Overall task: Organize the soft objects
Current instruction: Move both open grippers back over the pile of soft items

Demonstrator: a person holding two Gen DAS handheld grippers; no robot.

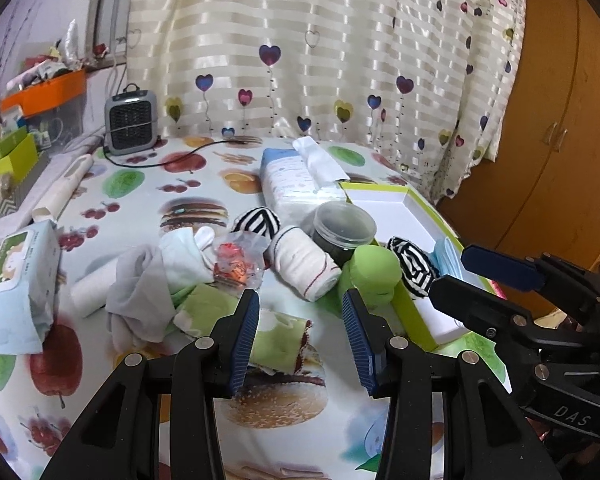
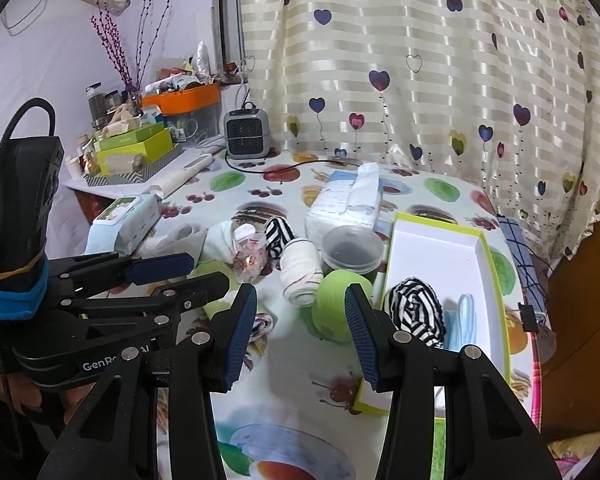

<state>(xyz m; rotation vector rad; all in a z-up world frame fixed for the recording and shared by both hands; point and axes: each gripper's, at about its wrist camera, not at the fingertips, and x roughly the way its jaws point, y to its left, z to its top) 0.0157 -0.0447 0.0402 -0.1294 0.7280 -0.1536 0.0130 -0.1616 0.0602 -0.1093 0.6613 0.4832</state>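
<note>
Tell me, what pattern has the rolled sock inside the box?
Black and white stripes on the rolled sock in the box; clearest in the right wrist view.

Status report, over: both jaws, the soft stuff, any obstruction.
Both jaws open, empty. One striped sock roll in the box; green roll, white roll outside on the table. Plastic tub crowds the rolls.

Green sock [image 2: 334, 304] partly behind right tongs; wipes pack [image 1: 18, 280] label unreadable.

White letters "DAS" stand on the black body of the right claw [image 1: 452, 276]. The left claw [image 2: 208, 268] carries white lettering "GenRo", the rest hidden behind the near finger.
</note>
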